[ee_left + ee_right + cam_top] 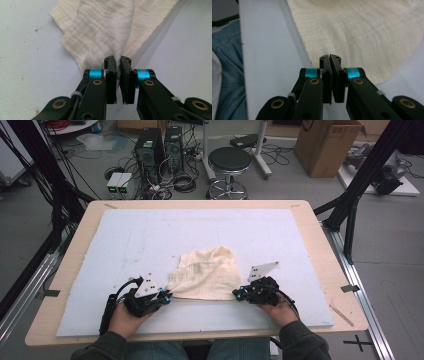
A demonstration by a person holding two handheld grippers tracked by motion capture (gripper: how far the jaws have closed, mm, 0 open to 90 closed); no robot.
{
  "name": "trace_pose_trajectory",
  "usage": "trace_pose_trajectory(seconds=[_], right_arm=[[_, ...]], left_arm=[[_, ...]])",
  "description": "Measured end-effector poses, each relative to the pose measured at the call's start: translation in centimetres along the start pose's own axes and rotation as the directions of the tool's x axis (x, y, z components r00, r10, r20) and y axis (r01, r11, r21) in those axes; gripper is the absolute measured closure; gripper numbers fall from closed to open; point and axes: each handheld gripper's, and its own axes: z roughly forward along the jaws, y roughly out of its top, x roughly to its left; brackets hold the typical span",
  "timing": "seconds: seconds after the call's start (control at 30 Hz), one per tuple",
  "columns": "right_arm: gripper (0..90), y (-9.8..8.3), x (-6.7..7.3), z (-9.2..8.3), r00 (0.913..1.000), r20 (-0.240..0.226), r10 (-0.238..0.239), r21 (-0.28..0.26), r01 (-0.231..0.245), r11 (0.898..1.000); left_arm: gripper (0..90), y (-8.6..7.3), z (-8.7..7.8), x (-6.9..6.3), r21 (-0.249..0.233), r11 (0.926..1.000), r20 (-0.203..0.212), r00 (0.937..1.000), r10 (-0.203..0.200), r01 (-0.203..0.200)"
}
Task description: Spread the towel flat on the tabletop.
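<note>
Inspecting station: a person seated at a wooden table (pixel 310 227) covered by a white foam mat (pixel 150 235), one gripper in each hand.
Cloth: a cream muslin cloth (pixel 207 270) lies crumpled on the near half of the mat, between the two grippers, with a raised fold toward its far right.
Left gripper: the left gripper (pixel 167 295) sits at the cloth's near left corner; in the left gripper view its jaws are drawn nearly together with a pulled-up ridge of cloth (pixel 105 32) pinched between them.
Right gripper: the right gripper (pixel 237 293) sits at the cloth's near right corner; in the right gripper view its jaws are pressed together at the tips, right at the hem of the cloth (pixel 367 32). Whether fabric is caught between the tips cannot be told.
Hands: the left hand (pixel 127 317) and right hand (pixel 280 310) rest low over the near edge of the mat.
Mat condition: small dark specks mark the surface near the left gripper.
Surroundings: a black stool (pixel 229 162), two computer towers (pixel 160 147) and a cardboard box (pixel 327 145) stand on the floor beyond the table.
</note>
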Motion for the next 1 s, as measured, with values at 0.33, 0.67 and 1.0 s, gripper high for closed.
trace_pose_trajectory(seconds=[0.33, 0.67, 1.0], right_arm=[[88.3, -0.5, 2.7, -2.2, 0.9975, -0.061, -0.037, -0.049, 0.034, 0.998], [83.9, -1.1, 4.8, -3.3, 0.9914, -0.117, -0.059, -0.054, 0.053, 0.997], [63.9, 0.0, 2.0, -3.6, 0.999, -0.044, 0.004, -0.13, -0.01, 0.992]], left_arm=[[83.6, -0.6, -1.8, -2.6, 0.018, 0.9997, 0.006, 0.9999, 0.016, -0.016], [77.7, -1.3, -2.5, -5.0, 0.047, 0.9985, 0.066, 0.9975, 0.023, -0.026], [57.3, 1.2, -2.2, -1.9, -0.033, 0.9986, 0.104, 0.9938, -0.039, 0.042]])
